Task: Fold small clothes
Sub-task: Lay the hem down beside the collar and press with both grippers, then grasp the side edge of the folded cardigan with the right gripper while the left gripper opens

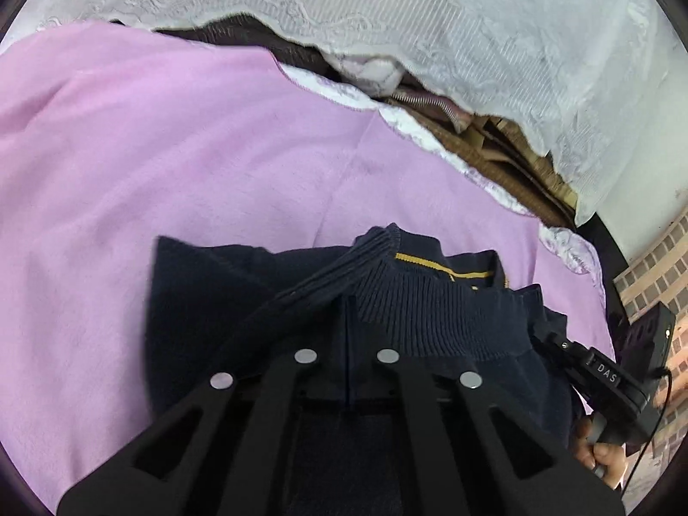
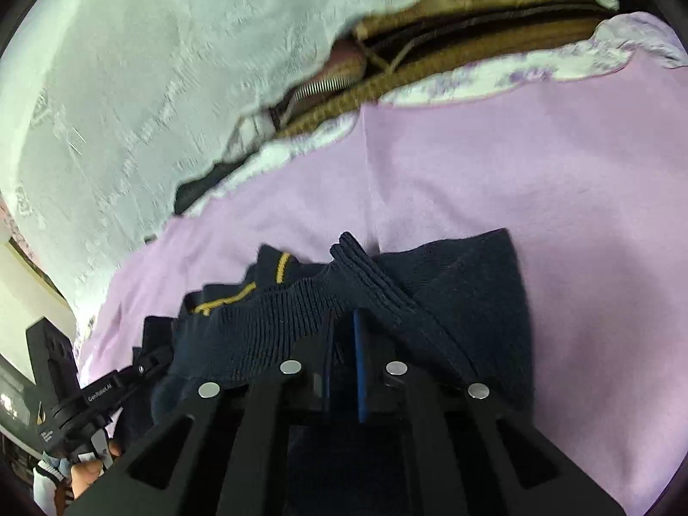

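Navy knit garment point(image 1: 241, 301) lies bunched on the pink blanket point(image 1: 172, 150), at the near edge, directly under both tools. Ribbed hem or collar band w/ a mustard stripe point(image 1: 443, 266) sits on top; a ribbed cuff point(image 2: 378, 275) is draped across it.

Left gripper point(image 1: 347, 370): jaws closed tight, navy fabric running between the tips — judged a pinch on the knit. Right gripper point(image 2: 344, 344): jaws nearly together w/ a narrow gap, blue pad showing, ribbed band bunched at the tips — also looks like a grip on the knit, fold of cloth thin.

Handling, my judgement: light, soft, limp, no stiffness; stretchy rib will sag and pull long if lifted by one point. Not fragile, not slippery — the knit grabs the pads. Best hold: the thicker ribbed band, two points apart, so the body hangs even.

View differences:
- Left wrist view shows the right tool's handle and the person's hand point(image 1: 602, 451) at its lower right edge, plus brick-pattern floor point(image 1: 658, 266).
- Right wrist view shows the left tool's handle point(image 2: 86, 400) at lower left, and the garment's plain side panel point(image 2: 486, 284) reaching toward the right.
- Both show white lace cloth point(image 2: 129, 86) behind.
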Demonstrator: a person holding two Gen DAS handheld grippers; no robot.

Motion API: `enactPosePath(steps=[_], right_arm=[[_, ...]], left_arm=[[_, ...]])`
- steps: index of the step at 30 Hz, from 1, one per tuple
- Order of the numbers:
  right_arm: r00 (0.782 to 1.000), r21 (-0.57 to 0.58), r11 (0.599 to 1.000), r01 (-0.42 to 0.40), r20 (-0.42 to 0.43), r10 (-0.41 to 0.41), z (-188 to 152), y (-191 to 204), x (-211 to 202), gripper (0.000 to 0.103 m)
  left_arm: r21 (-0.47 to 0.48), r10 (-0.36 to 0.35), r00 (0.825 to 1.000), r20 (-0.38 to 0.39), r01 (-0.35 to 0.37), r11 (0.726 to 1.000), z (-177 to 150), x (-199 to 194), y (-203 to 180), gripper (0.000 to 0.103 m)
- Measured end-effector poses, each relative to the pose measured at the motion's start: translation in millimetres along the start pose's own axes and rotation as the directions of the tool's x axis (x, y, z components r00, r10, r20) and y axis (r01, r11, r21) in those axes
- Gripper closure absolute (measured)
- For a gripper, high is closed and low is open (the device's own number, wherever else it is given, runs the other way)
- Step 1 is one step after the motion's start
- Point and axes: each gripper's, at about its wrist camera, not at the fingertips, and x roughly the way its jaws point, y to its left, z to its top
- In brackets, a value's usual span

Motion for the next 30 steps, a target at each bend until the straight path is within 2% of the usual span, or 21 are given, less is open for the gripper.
enactPosePath(steps=[1, 3, 6, 8, 12, 15, 18, 21, 25, 30], right_arm=[[1.000, -0.004, 1.000, -0.001, 0.011, 0.001, -3, 0, -6, 0.091], [0.999, -0.003, 1.000, -0.024, 0.034, 0.024, -8, -4, -14, 0.081], [0.998, 0.038, 0.998, -0.046, 0.041, 0.044, -11, -17, -21, 0.082], [0.996, 0.066, 0.995, -0.069, 0.055, 0.065, -16, -23, -29, 0.083], [0.993, 0.065, 0.996, -0.067, 0.102, 0.060, -29, -28, -56, 0.079], [0.992, 0.114, 0.991, -0.073, 0.108, 0.061, -39, -43, -70, 0.082], [0.989, 0.176, 0.978, -0.114, 0.118, 0.094, -48, -57, -83, 0.082], [0.988, 0.185, 0.976, -0.112, 0.124, 0.090, -58, -60, -96, 0.081], [0.989, 0.236, 0.966, -0.107, 0.128, 0.078, -74, -67, -113, 0.073], [0.989, 0.302, 0.944, -0.136, 0.092, 0.113, -97, -76, -127, 0.073]], left_arm=[[-0.005, 0.000, 1.000, 0.016, 0.000, 1.000, -2, -6, 3, 0.102], [-0.054, -0.020, 0.999, 0.047, 0.023, 0.998, -4, -21, 14, 0.102], [-0.120, -0.045, 0.997, 0.063, 0.052, 0.991, -9, -37, 31, 0.102], [-0.126, -0.050, 0.997, 0.062, 0.057, 0.990, -17, -43, 36, 0.102], [-0.070, -0.055, 0.997, 0.061, 0.059, 0.996, -39, -62, 22, 0.102], [-0.003, -0.074, 0.997, 0.037, 0.075, 0.997, -60, -74, 0, 0.101], [0.053, -0.082, 0.996, 0.022, 0.081, 0.995, -79, -82, -23, 0.101], [0.099, -0.077, 0.997, 0.030, 0.074, 0.992, -95, -90, -44, 0.100], [0.080, -0.117, 0.993, 0.031, 0.114, 0.990, -103, -94, -65, 0.100], [0.113, -0.076, 0.996, 0.041, 0.071, 0.991, -109, -92, -89, 0.100]])
